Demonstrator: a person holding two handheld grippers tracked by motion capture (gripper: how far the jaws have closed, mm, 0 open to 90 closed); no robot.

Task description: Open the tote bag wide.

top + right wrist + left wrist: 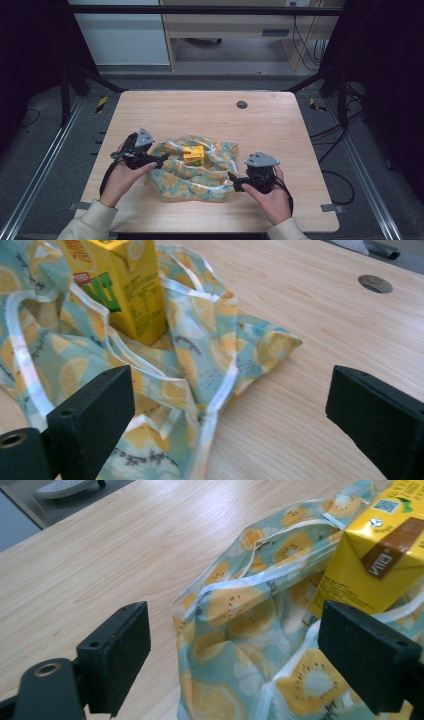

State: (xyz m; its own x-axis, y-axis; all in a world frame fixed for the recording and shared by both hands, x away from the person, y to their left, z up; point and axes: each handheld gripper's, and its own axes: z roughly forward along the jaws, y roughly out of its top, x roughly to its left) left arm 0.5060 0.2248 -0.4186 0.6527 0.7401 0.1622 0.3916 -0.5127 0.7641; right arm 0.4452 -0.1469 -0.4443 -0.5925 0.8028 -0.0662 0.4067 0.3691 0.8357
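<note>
With both tools slack, the fruit-print bag (192,175) lies loose on the bench (200,107) around an upright yellow carton (193,155).

While the left tool (161,159) sits at the bag's left edge and the right tool (234,182) at its near right corner, each has its jaws spread wide with nothing pinched; seen from the left gripper view the bag's (240,645) rim lies between and below the jaws, untouched, with the carton (380,555) just beyond. Standing inside the crumpled mouth, the carton (122,287) props the film (165,390) open around it, and the white-banded rim sags outward. Flanking the bag this way probably lets the two tools pick up opposite edges next.
</note>
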